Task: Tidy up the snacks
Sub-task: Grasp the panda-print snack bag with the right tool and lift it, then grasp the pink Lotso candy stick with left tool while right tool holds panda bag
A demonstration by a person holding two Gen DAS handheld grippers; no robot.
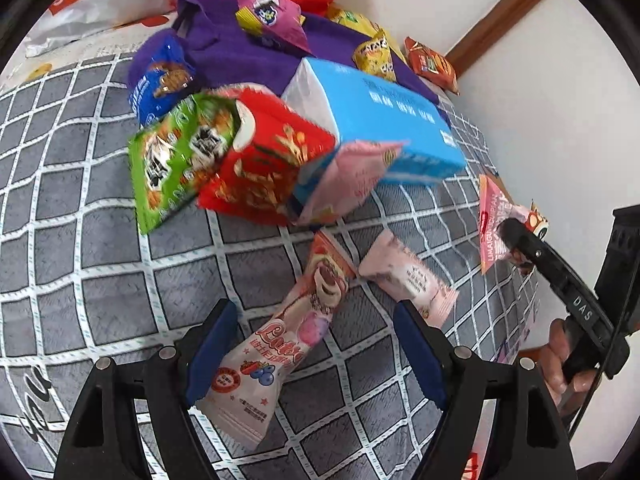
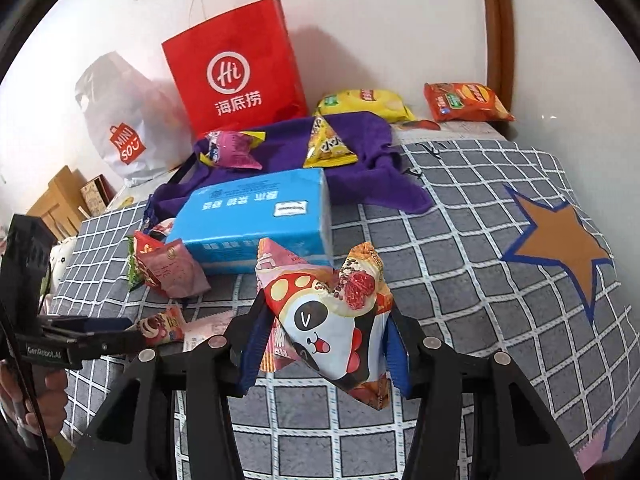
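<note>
1. Pink Lotso snack pack (image 1: 276, 344) flat on grid blanket (image 1: 100, 280), between spread left gripper (image 1: 316, 344) jaws, ready to grab.
2. Right gripper (image 2: 324, 344) clamped on panda snack bag (image 2: 332, 320), lifted for sorting.

At the bottom of the frame, the left gripper (image 1: 312, 356) is spread wide, its blue-padded fingers (image 1: 212, 344) flanking a long pink-and-white Lotso snack packet (image 1: 276, 352) lying on the grey checked bedcover (image 1: 100, 280). Above centre, a light-blue rectangular tissue pack (image 1: 380, 120) sits behind a red snack bag (image 1: 268, 164) and a green snack bag (image 1: 176, 160). The black right gripper (image 1: 516, 236) at the right edge pinches a pink packet (image 1: 494, 224).
</note>
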